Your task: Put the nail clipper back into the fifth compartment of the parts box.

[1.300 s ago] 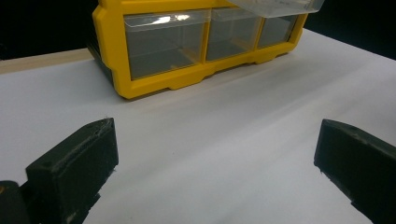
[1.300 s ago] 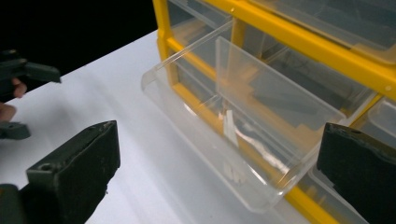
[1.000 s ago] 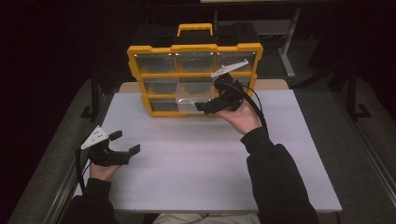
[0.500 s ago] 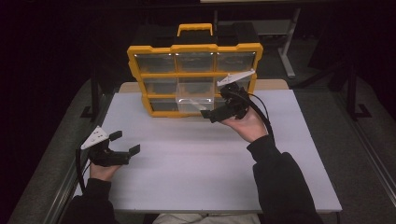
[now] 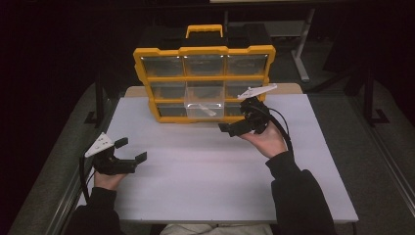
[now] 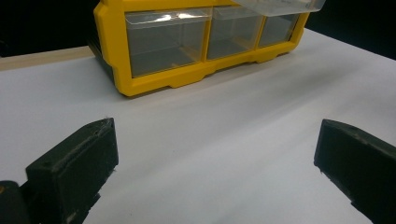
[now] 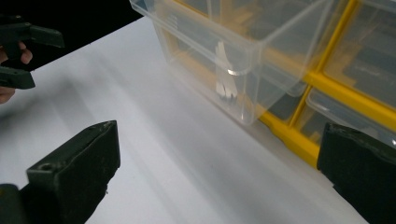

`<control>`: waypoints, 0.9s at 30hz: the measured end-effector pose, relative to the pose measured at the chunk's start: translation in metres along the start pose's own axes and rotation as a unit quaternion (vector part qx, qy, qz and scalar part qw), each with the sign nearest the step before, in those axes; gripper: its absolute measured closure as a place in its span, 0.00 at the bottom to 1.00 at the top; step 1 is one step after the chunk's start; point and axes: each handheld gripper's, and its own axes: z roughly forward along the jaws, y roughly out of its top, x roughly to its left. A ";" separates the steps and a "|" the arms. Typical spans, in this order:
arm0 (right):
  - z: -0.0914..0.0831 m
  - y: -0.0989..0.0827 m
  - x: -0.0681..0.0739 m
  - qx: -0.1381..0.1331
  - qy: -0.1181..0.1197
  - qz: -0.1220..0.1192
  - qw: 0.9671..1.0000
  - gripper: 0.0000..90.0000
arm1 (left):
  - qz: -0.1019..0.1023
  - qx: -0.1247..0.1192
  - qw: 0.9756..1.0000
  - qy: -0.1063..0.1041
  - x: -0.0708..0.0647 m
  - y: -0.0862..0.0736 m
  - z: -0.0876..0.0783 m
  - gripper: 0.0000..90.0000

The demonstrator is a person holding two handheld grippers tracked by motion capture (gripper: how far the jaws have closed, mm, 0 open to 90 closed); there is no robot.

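Drawer (image 5: 204, 104) of clear plastic sticks out of the middle of the yellow organizer (image 5: 203, 83), pulled partway from its slot, with a small pale item (image 7: 226, 74) lying inside it that is too blurred to identify. The organizer stands upright at the far side of the desk (image 5: 210, 181), and the drawer overhangs the desk surface in front of it.

The right gripper (image 5: 234, 128) hovers just beside the drawer, on the organizer's right-hand front, its fingers (image 7: 74, 161) spread wide and holding nothing. The left gripper (image 5: 128, 153) rests well apart from the organizer, near the desk's near-left corner, fingers (image 6: 77, 161) likewise wide open and empty.

To my eye the step in hand is working the open drawer, either reaching its contents or drawing it farther out. Doing it well probably means bringing the right gripper's fingers squarely to the drawer's front wall, level with its rim, and closing gently, since thin clear plastic flexes and slips. The organizer looks light and free-standing, so bracing its frame with the left gripper would likely stop it sliding or tipping forward.
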 end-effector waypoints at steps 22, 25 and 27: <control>-0.018 -0.049 -0.023 -0.040 0.014 0.030 0.999 0.00 | -0.004 0.000 1.000 0.005 0.000 -0.002 -0.002 0.00; -0.020 -0.056 -0.024 -0.047 0.013 0.029 0.998 0.00 | -0.003 0.004 1.000 0.004 0.000 -0.003 -0.001 0.00; -0.021 -0.060 -0.025 -0.050 0.015 0.034 0.998 0.00 | -0.002 0.006 1.000 0.003 0.000 -0.003 -0.001 0.00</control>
